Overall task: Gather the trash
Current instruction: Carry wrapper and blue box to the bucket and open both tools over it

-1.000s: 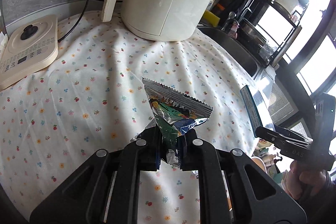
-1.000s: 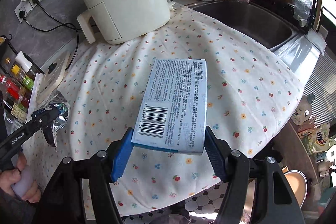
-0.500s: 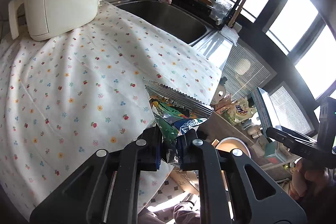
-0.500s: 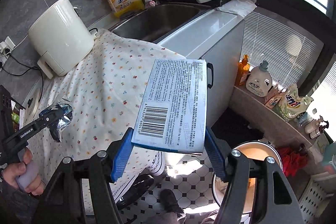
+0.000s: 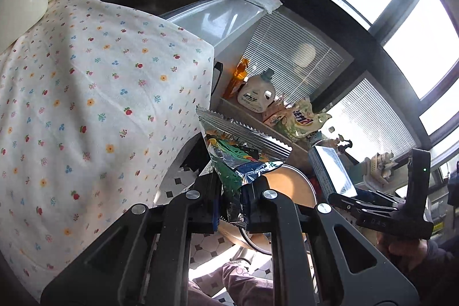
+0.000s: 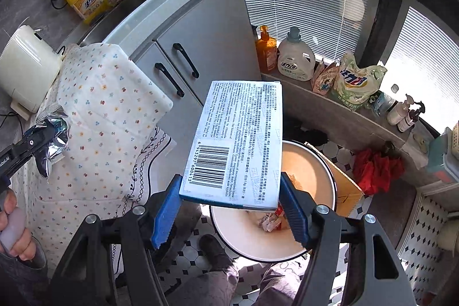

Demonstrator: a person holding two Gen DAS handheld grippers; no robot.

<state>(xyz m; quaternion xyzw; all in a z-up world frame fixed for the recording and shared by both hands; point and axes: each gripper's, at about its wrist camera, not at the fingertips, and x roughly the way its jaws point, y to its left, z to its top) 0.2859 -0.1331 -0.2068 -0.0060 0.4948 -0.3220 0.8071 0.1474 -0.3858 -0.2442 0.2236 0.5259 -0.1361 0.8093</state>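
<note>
Jaws clamped on both sides: left gripper pinches a foil wrapper, right gripper squeezes a flat box. Both hang above the round bin on the tiled floor.

- Bright daylight from blown-out windows at upper right.
- Glare on the steel counter.
- Strong fisheye bending, dark corners.
- Sharp throughout.

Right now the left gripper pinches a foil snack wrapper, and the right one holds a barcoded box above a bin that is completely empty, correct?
Not quite: the bin is not empty. The right wrist view shows crumpled wrappers already lying in it. The rest holds: the left gripper pinches the foil snack wrapper, and the right gripper holds the barcoded box above the bin.
</note>
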